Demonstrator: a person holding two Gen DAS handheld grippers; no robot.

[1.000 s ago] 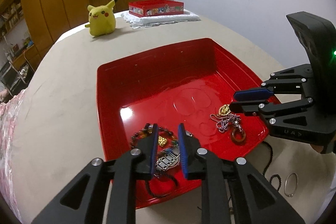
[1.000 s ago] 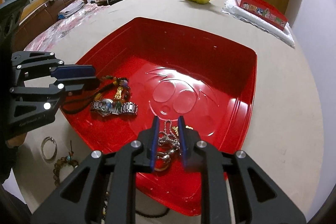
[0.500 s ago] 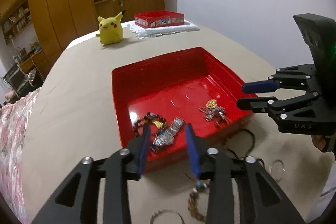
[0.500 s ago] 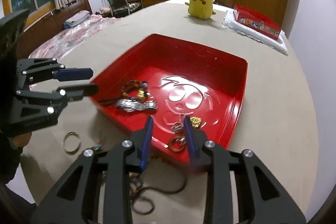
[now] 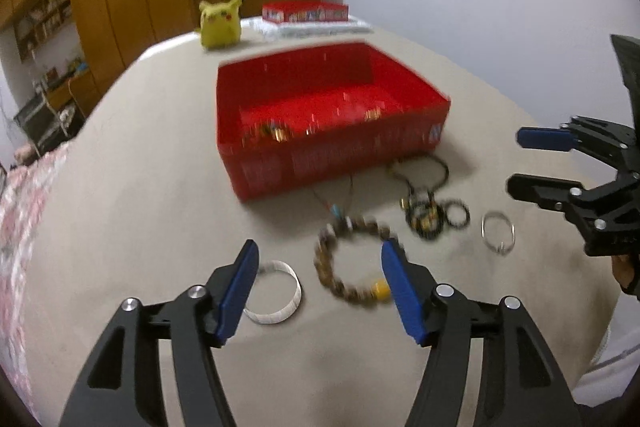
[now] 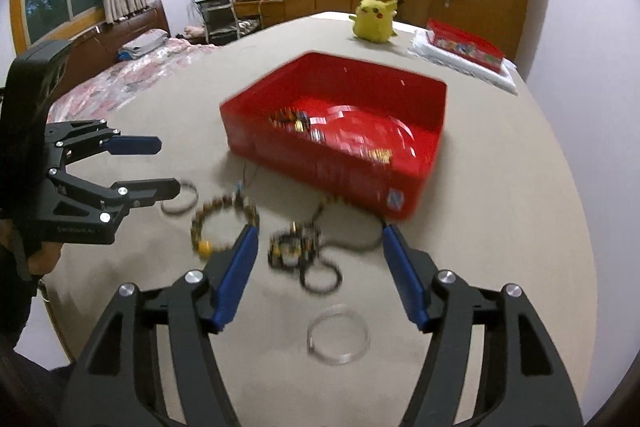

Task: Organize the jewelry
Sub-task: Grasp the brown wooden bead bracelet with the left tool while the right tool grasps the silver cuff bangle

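Beige surface [image 5: 140,187] carries loose jewelry: beaded bracelet [image 5: 352,263] lies just ahead of the empty left gripper [image 5: 316,275], black rings [image 6: 300,251] ahead of the empty right gripper [image 6: 316,259]; both are opening. Tangled cords might drag neighbours along.

Red tray [image 5: 320,163] at frame centre holds blurred, seemingly gold pieces; below it lie a beaded bracelet [image 5: 348,263], white bangle [image 5: 276,293] and dark cords [image 5: 428,215].

Right gripper [image 6: 318,241] jaws opening, empty, above black bracelets [image 6: 298,251]; red tray [image 6: 400,187] beyond; clear bangle [image 6: 338,337] nearest.
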